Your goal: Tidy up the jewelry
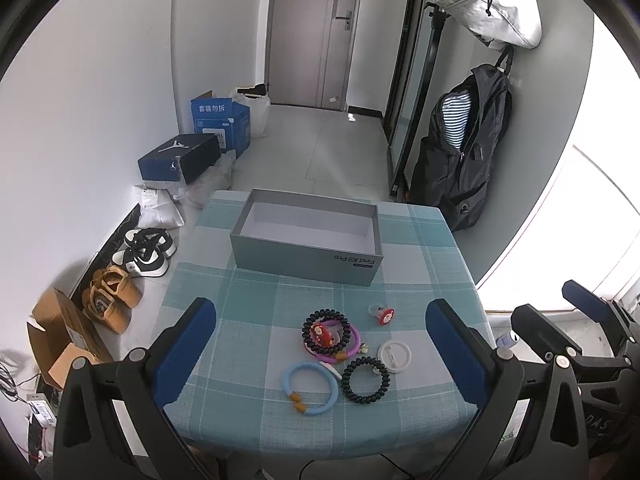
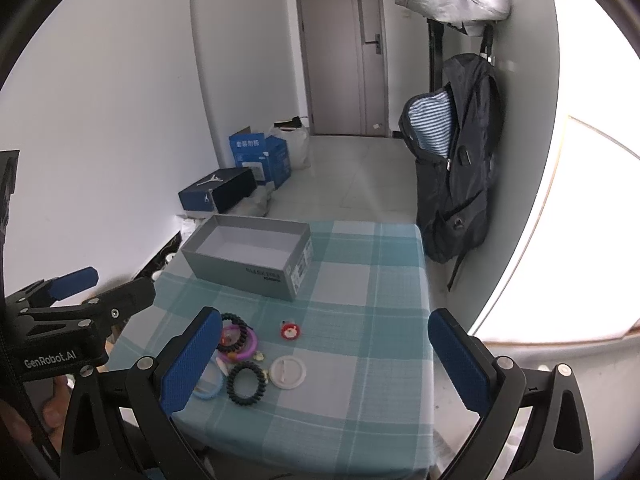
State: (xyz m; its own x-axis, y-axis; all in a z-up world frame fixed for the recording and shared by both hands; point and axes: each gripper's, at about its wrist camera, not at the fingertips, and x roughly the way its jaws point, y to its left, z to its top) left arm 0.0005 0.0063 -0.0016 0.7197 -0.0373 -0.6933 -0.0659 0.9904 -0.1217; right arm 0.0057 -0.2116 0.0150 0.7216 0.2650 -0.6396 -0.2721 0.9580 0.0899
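Observation:
An open, empty grey box [image 1: 308, 236] stands at the far side of the table; it also shows in the right wrist view [image 2: 250, 256]. Jewelry lies nearer me: a light blue bangle [image 1: 309, 388], a black coil ring [image 1: 365, 379], a white ring [image 1: 394, 356], a purple bangle [image 1: 352, 344] under a black bead bracelet [image 1: 320, 316] with a red charm, and a small red-and-white piece [image 1: 383, 314]. My left gripper [image 1: 320, 344] is open and empty, above the near edge. My right gripper [image 2: 326, 354] is open and empty, to the right of the left one.
The table has a teal checked cloth [image 1: 420, 280]. Shoes [image 1: 144, 256], shoe boxes [image 1: 180, 158] and a cardboard box [image 1: 60, 336] sit on the floor at left. A black backpack [image 1: 464, 152] hangs on a rack at right.

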